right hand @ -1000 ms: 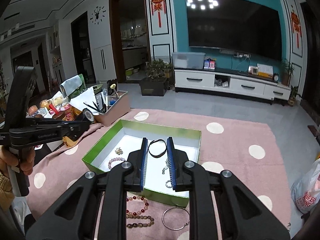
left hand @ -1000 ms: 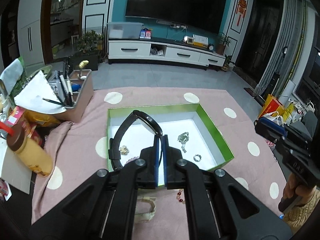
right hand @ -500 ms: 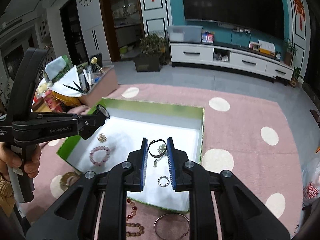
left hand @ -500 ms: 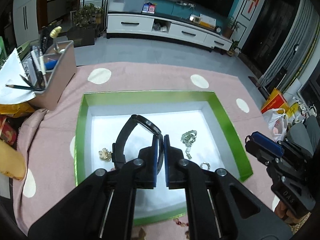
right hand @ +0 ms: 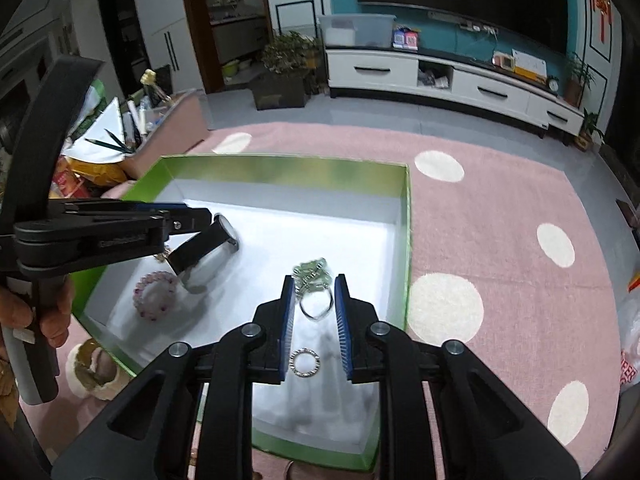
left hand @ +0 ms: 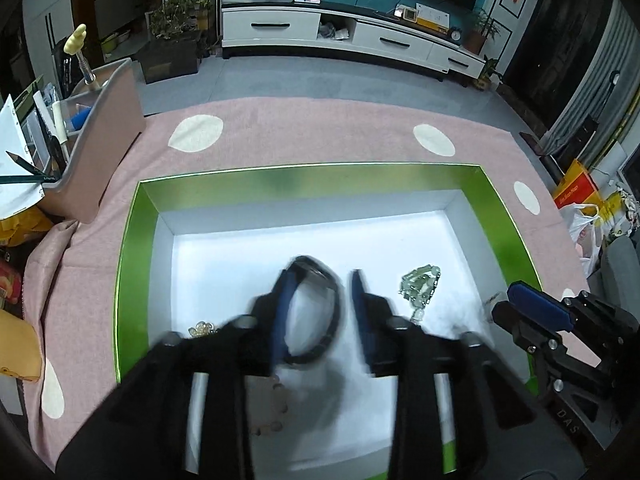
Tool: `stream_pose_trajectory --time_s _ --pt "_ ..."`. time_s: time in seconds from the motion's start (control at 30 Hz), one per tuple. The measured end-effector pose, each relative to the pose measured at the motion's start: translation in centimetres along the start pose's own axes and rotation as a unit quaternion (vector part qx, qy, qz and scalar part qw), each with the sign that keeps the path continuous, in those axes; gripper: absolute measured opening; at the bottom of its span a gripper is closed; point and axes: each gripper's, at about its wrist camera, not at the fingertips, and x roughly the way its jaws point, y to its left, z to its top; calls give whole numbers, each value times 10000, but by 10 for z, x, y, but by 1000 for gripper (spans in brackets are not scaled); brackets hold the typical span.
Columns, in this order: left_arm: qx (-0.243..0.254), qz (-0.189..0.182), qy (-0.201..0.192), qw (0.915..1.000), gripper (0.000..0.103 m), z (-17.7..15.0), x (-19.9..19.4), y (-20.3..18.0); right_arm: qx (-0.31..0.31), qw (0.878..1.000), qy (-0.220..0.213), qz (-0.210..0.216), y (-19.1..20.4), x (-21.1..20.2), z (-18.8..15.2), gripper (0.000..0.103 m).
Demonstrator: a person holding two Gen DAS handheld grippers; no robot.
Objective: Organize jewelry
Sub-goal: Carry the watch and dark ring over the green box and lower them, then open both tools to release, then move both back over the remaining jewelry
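My left gripper (left hand: 320, 312) is opening over the green box (left hand: 132, 264), its jaws parting around the black watch (left hand: 316, 308), which lies between them, near the tips; no pad seems to press it. I want it to drop flat, clear of the pink bead bracelet (right hand: 154, 294) behind the tips. My right gripper (right hand: 315, 304) opens too, a thin silver ring (right hand: 316, 306) loose between its jaws, the sparkly ring (right hand: 305, 362) below.

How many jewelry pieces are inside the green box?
6: watch far left, gold charm beside it, pink bracelet below, green beads centre, silver ring under them, sparkly ring nearest. More may be hidden.
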Motion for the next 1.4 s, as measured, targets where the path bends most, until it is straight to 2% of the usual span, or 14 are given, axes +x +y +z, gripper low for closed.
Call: stream_pose_trajectory --time_s 0.07,0.13,0.33,0.63,0.73,1.0,1.23,1.4 --pt "22 13 -57 10000 42 0 -3 0 64 10000 -16 4 -4 1 -1 35" --pt "15 20 -118 9999 47 -1 -8 2 180 9998 -104 49 -9 -4 -2 40" --pt "-70 -4 -318 9995 48 -7 -32 13 337 9985 -420 124 -20 -35 -5 41" --pt "-210 31 -562 9982 49 -37 -79 28 290 9971 -684 175 -18 -85 -33 41" --pt "-218 69 -650 9976 49 -53 -98 33 273 9968 -718 198 -15 -98 -47 41" --pt "-201 -166 -724 9970 50 -110 -130 43 232 9973 -600 344 0 -117 -86 41" --pt "-317 -226 -501 9980 51 -166 -131 54 28 9978 -349 569 24 -119 -121 41" --pt "-736 -380 -392 9958 51 -198 -130 65 -212 9964 -198 796 46 -114 -139 41"
